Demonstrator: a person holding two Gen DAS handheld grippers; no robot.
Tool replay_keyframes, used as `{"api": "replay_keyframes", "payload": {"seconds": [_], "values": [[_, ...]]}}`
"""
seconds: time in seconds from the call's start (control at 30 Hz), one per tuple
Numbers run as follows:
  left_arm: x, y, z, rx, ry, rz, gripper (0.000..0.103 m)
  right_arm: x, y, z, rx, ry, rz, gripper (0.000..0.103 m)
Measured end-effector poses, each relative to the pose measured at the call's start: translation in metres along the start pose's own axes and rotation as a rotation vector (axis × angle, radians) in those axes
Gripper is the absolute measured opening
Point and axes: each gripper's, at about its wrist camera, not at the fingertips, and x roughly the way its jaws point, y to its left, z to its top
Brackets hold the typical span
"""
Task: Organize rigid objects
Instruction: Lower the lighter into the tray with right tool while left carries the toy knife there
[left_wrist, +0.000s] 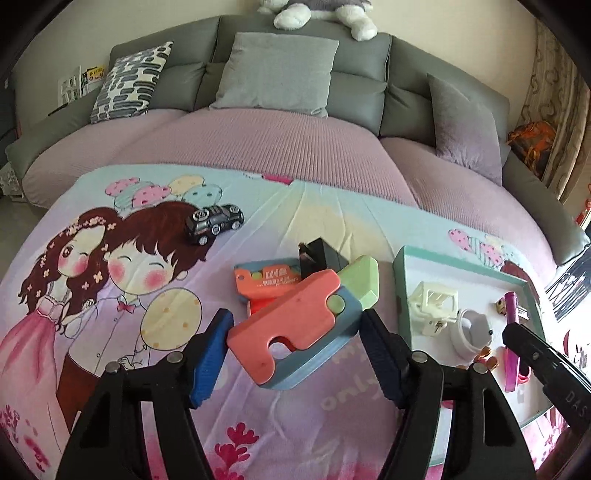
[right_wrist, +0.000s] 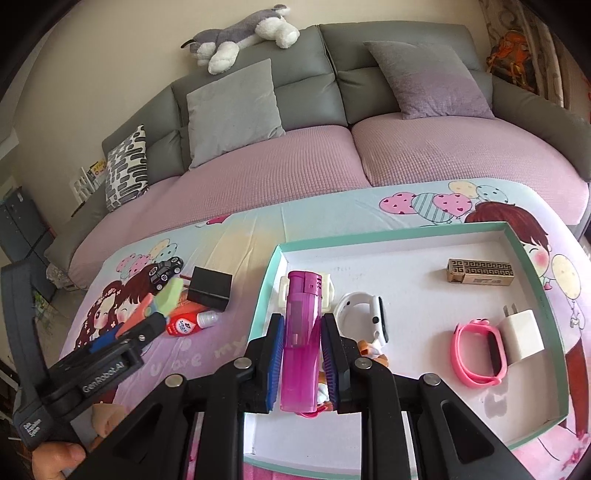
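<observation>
Over the cartoon-printed cloth (left_wrist: 258, 229) in front of the grey sofa (left_wrist: 362, 55), my left gripper (left_wrist: 297, 332) holds a toy gun (left_wrist: 295, 325) of coral, blue and pale green plastic. Its blue pads (left_wrist: 212, 354) stand about half apart and press on the toy's two ends (the toy is clear of the cloth, tilted with its green end far and to the right). Just beyond it lie an orange card packet (left_wrist: 266, 277) and a black block (left_wrist: 321, 254), and farther left a small black toy car (left_wrist: 216, 221) sits on the cloth.

To the right lies a shallow white tray (right_wrist: 424, 232) with a teal rim. My right gripper (right_wrist: 301, 354) hangs over its near left part, jaws nearly together and clamped on a translucent purple lighter (right_wrist: 301, 332) that stands lengthwise between the pads. Inside the tray I see a cream clip (right_wrist: 327, 291) and a white watch (right_wrist: 364, 314) just beyond the lighter, a gold patterned box (right_wrist: 480, 271) at the far side, and a white plug adapter (right_wrist: 521, 336) touching a pink wristband (right_wrist: 476, 354) on the right. A red and white bottle (right_wrist: 192, 321) lies on the cloth left of the tray.
</observation>
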Motion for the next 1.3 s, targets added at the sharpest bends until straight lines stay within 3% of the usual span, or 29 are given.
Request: {"api": "replay_keyframes", "payload": {"seconds": [0.23,0.57,0.87,1.3], "values": [[-0.023,-0.025,0.006,0.053,-0.054,-0.058,0.072,-0.017,-0.035,0.006,0.071,-0.029,-0.079,0.022],[-0.020,-0.079,-0.006,0.159,-0.035,-0.130,0.072,-0.038,-0.086,0.008,0.177,-0.059,-0.171,0.022],[0.004,-0.104,-0.022,0.175,0.035,-0.134,0.072,-0.011,-0.095,-0.002,0.192,0.034,-0.145,0.022],[0.036,-0.125,-0.033,0.170,0.102,-0.129,0.072,0.000,-0.102,-0.006,0.215,0.060,-0.121,0.022]]}}
